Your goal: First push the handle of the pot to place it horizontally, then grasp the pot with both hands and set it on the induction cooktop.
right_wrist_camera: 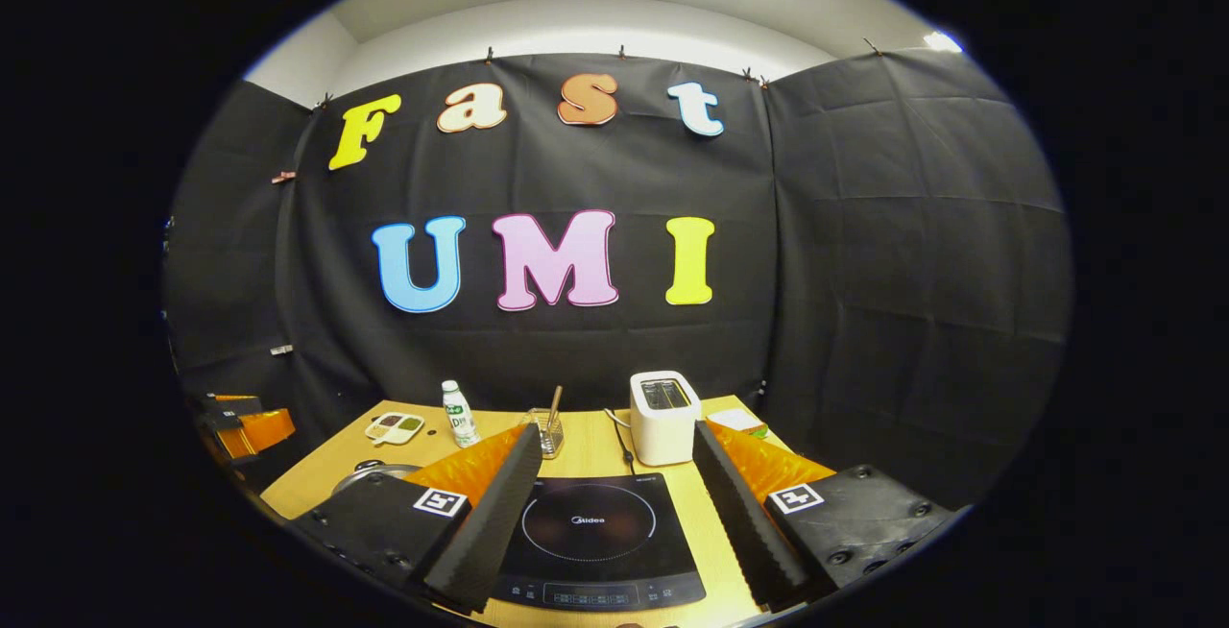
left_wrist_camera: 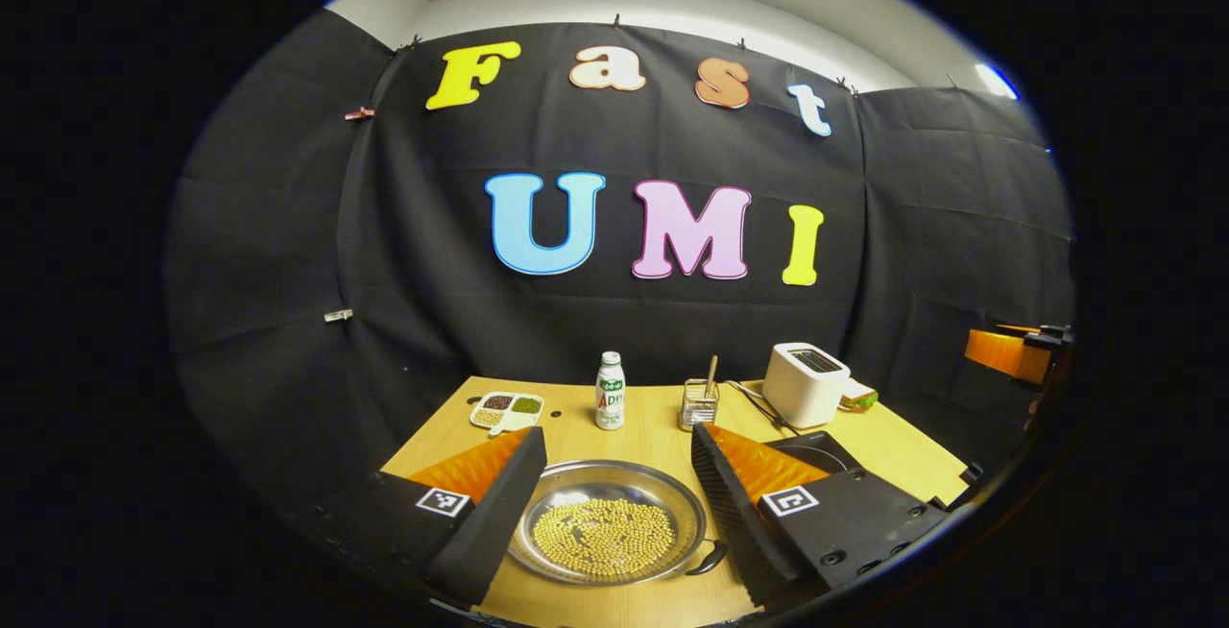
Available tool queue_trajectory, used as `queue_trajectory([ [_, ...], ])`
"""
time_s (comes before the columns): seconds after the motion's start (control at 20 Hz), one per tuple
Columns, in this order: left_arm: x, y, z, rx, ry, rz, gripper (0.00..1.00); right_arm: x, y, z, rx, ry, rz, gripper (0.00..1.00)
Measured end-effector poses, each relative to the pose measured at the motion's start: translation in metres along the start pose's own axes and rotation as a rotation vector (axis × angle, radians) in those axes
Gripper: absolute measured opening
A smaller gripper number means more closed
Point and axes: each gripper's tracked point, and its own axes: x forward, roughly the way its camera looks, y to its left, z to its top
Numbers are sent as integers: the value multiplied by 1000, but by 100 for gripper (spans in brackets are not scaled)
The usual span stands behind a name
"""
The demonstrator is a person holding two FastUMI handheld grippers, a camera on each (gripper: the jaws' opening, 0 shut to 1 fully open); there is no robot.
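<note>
pot (left_wrist_camera: 607, 524) shallow steel, slick, loose beans inside: keep level, grip opposite rims; side handle (left_wrist_camera: 709, 561) first. both fingers spread, holding nothing.

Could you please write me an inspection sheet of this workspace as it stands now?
Surface: wooden table, bare patches between items.
Job's things: pot holding yellow beans, dark handle at its near right; cooktop flat, nothing on it.
Clutter: sectioned dish, bottle, glass holder with a stick in it, toaster, sandwich beside the toaster.
Grippers: left claw open, above the pot; right claw open, above the cooktop; neither touching anything.
Cables: cord running along the table by the toaster.
Surroundings: black cloth wall, white wall above it.
</note>
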Motion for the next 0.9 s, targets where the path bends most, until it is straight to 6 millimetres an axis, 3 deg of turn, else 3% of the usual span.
queue_trajectory([
  [0.2, -4, 4, -15, -16, 59, -71, 90, 3, 1, 1, 13, 14, -14, 98],
  [0.4, -2, 3, -41, 13, 147, -122, 69, 8, 8, -2, -10, 16, 9, 98],
  [0.45, -3, 2, -49, 28, 175, -131, 58, 11, 9, -5, -11, 20, 14, 98],
  [0.5, -4, 0, -58, 40, 203, -138, 54, 14, 10, -9, -9, 33, 21, 96],
  [0.55, -3, -3, -67, 50, 231, -147, 46, 16, 11, -13, -5, 44, 28, 98],
  [0.9, -10, -21, -153, 77, 458, -167, 21, 42, -1, -27, 27, 79, 44, 98],
])
